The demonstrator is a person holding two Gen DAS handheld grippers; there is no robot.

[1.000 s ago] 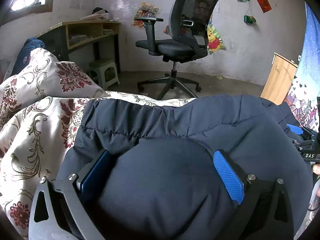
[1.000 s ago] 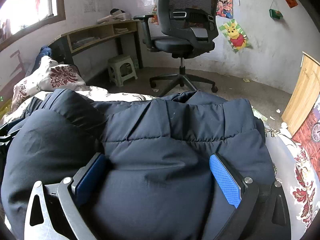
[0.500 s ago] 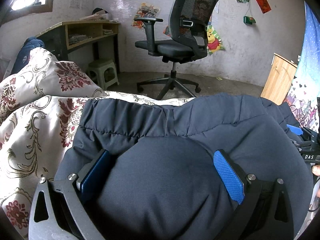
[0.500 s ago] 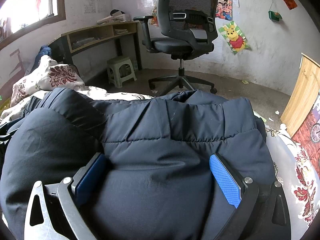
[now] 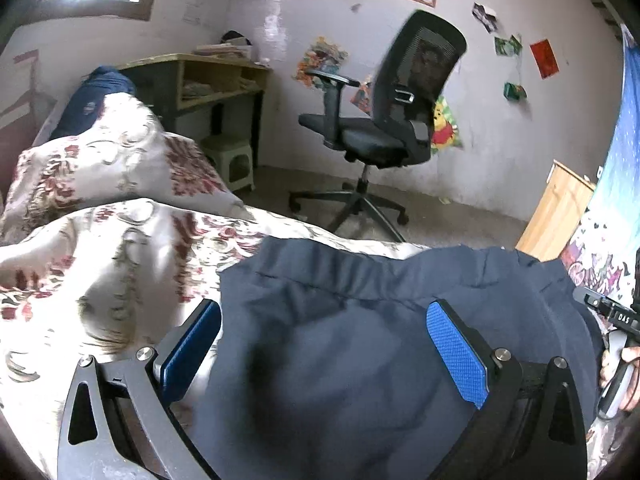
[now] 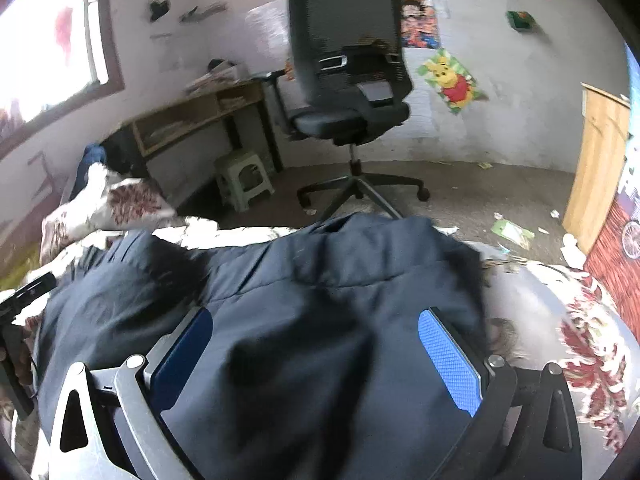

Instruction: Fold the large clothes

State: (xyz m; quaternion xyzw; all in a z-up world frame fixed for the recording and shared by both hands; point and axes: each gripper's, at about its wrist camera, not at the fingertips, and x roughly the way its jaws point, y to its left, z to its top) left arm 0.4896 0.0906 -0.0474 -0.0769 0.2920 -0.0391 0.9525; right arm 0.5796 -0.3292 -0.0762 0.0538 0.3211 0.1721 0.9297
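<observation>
Bedroom: office chair (image 5: 384,120) far, floral bedspread (image 5: 100,260) near. Navy padded jacket (image 5: 360,360) lies bunched on bed. Left hand-held gripper (image 5: 324,352) and right hand-held gripper (image 6: 316,356): both spread wide, fabric bulging between (none pinched). Advice: close on matching edges, lift evenly.
</observation>
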